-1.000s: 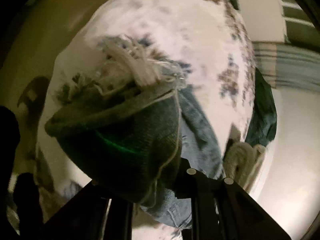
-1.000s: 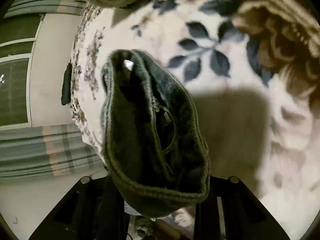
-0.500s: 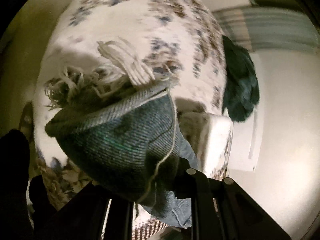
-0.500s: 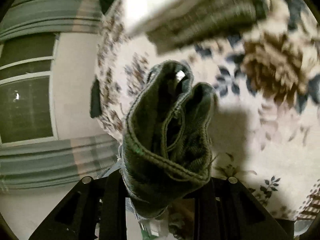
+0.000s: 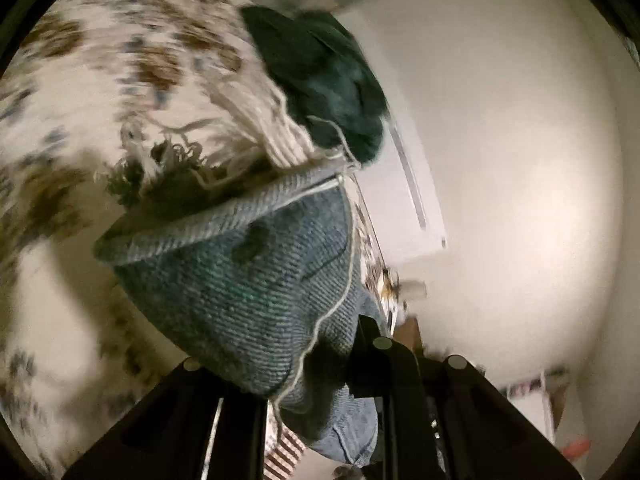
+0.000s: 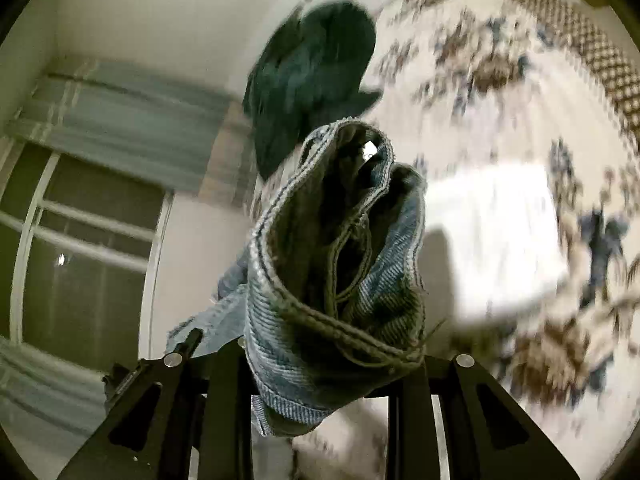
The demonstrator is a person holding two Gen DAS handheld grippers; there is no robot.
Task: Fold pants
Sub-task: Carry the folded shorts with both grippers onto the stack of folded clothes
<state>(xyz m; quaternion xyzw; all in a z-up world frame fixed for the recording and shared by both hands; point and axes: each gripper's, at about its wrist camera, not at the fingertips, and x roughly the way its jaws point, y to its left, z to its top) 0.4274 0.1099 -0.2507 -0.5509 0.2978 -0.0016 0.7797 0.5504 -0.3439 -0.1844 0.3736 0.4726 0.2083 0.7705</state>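
Your left gripper (image 5: pixel 304 364) and right gripper (image 6: pixel 320 360) fingers each grasp the pants (image 5: pixel 256 292), denim bunched toward twelve o'clock above the floral bed (image 6: pixel 500 208).

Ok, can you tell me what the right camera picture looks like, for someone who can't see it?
The right claw is shut on a bunched fold of blue jeans, held up close to the camera. Behind them is a blurry flowered bedspread with a dark green cloth lying on it, and a window on the left.
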